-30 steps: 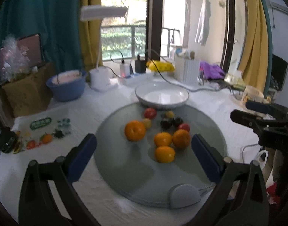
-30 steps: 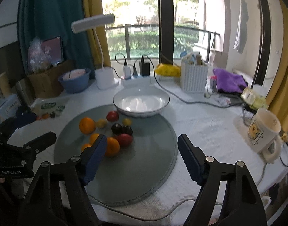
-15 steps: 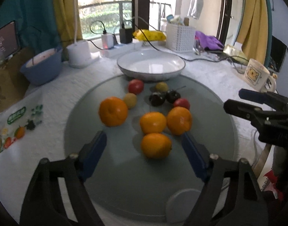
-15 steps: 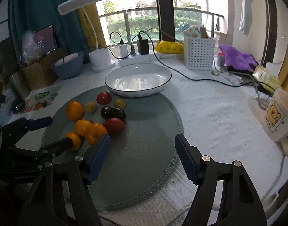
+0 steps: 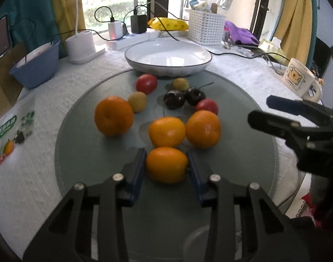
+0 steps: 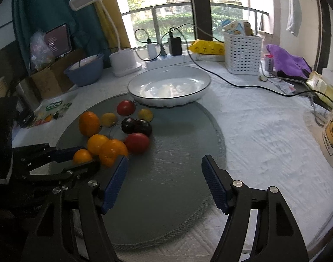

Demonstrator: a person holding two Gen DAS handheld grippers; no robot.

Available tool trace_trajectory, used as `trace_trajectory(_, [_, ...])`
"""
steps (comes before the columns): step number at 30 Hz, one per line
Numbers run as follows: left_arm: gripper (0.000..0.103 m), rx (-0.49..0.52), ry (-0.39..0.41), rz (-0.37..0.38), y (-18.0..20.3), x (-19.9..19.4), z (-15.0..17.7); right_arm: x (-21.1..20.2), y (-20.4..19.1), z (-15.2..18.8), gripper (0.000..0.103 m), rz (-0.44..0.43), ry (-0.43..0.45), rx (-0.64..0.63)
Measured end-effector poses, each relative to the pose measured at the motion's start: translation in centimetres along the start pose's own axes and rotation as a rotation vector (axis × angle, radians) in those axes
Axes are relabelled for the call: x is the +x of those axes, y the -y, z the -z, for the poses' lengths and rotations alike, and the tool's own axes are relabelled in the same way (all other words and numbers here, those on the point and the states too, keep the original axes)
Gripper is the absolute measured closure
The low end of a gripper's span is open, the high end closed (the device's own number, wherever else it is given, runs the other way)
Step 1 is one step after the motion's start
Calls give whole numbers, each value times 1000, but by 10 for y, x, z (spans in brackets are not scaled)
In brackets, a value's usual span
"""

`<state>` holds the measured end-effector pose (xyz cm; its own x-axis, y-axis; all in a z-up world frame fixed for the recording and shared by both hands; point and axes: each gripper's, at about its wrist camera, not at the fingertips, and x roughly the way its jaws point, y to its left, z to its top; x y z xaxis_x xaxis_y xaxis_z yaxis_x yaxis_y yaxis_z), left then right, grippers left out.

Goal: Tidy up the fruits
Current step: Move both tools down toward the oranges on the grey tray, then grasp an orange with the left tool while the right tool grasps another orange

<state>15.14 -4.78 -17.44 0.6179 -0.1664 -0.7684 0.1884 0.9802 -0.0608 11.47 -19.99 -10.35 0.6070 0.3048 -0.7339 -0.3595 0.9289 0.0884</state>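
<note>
My left claw [image 5: 166,166], black with blue ribbed pads, is closing around the nearest smooth round orange [image 5: 166,164] low in the centre of the left wrist view; the pads touch its two sides. The orange lies on a round grey glass turntable [image 5: 83,152]. Just behind it sit two more glossy oranges [image 5: 167,131], one larger orange [image 5: 114,115] to the left, then red tomatoes [image 5: 146,83], dark plums [image 5: 174,99] and small yellow-green fruits [image 5: 137,101]. A wide shallow white ceramic bowl [image 5: 166,56] with a thin dark rim stands at the upper centre. My right claw [image 6: 164,178] is apart, with nothing between the pads, above bare glass. The table [image 6: 264,131] carries a white textured cloth.
</note>
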Motion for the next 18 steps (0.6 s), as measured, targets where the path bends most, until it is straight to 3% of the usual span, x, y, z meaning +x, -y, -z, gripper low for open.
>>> trace_trajectory(12, [64, -43, 57, 25, -27, -20, 2, 25, -41, -3, 30, -68, -56, -81])
trace_trajectory(14, [64, -49, 63, 25, -31, -21, 2, 31, -44, -4, 42, -67, -70, -88])
trace_trajectory(18, [64, -62, 75, 29, -40, -24, 4, 39, -48, -4, 49, -66, -93, -92])
